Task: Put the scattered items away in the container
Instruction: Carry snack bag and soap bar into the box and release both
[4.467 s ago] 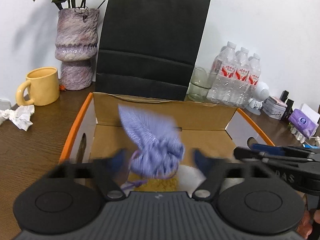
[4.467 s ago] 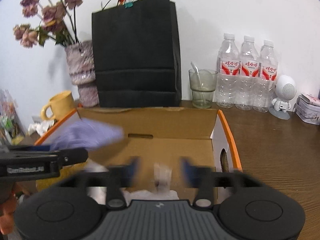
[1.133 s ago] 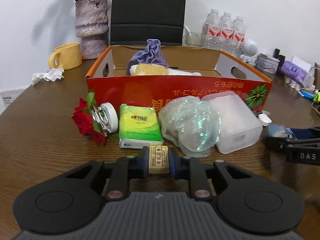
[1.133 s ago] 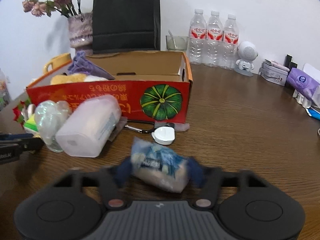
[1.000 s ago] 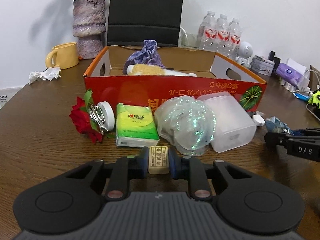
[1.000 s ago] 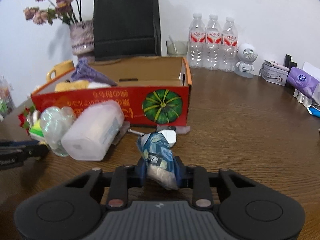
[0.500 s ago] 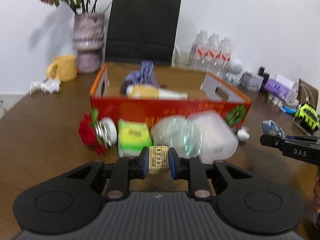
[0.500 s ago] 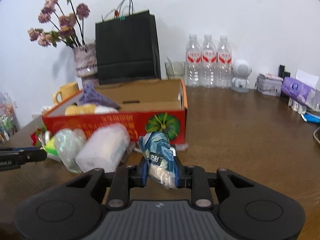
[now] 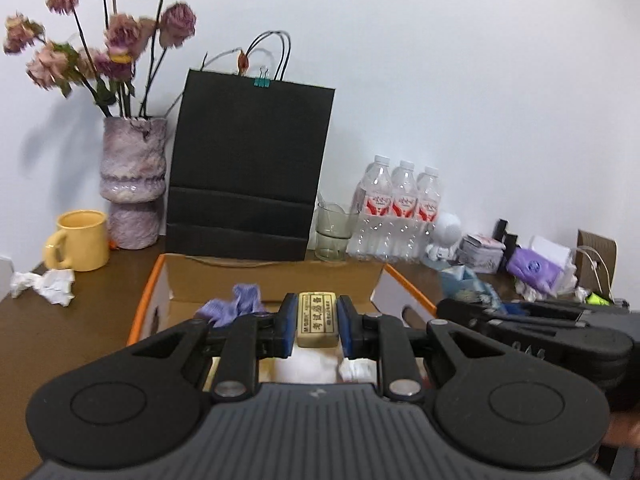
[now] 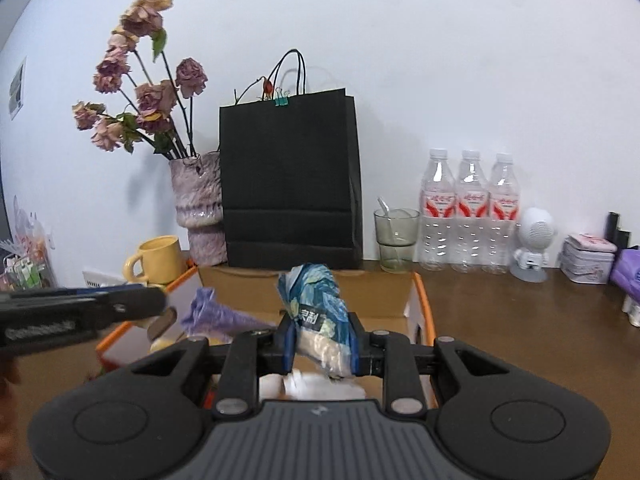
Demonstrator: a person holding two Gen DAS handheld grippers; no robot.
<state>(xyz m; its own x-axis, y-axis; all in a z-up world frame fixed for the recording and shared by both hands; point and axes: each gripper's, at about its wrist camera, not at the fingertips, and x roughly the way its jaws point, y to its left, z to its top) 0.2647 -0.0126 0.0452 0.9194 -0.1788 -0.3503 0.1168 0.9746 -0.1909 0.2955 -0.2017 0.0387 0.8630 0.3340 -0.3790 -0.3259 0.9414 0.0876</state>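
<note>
Left tongs [image 9: 317, 326] clamp eraser [image 9: 317, 320]; right tongs [image 10: 320, 338] clamp blue packet [image 10: 318, 312]

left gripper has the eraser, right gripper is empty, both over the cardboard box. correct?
Not quite. The right gripper is not empty: in the right wrist view it is shut on a blue snack packet. The left gripper does hold the eraser, and both hang over the cardboard box.

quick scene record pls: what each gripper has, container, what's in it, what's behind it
left gripper: shut on beige eraser
right gripper: shut on blue snack packet
container: orange-edged cardboard box, open top
in box: purple cloth, white items, partly hidden
behind box: black paper bag, vase, yellow mug, glass, three water bottles
</note>
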